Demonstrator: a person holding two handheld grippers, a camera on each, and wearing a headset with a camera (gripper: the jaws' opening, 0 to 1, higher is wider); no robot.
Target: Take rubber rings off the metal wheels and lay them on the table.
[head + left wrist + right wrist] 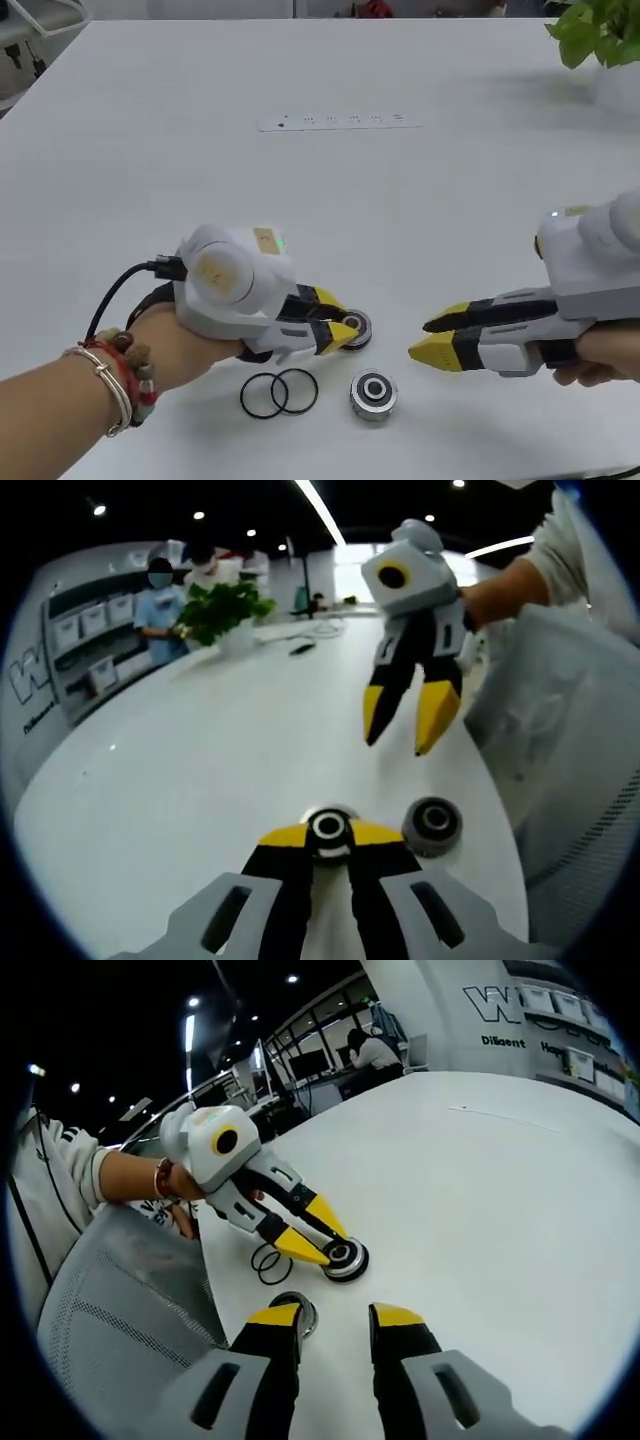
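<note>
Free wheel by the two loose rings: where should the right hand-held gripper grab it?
Pinch the free wheel across its outer rim, from above and the right: it lies flat, hub up, rings close on its left. The right hand-held gripper is open.

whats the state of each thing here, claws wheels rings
left claw: shut on held wheel
right claw: open, empty, above the table
held wheel: flat on the table between the left claw's jaws
free wheel: flat on the table, nothing touching it
rings: two, off the wheels, flat on the table, overlapping
</note>
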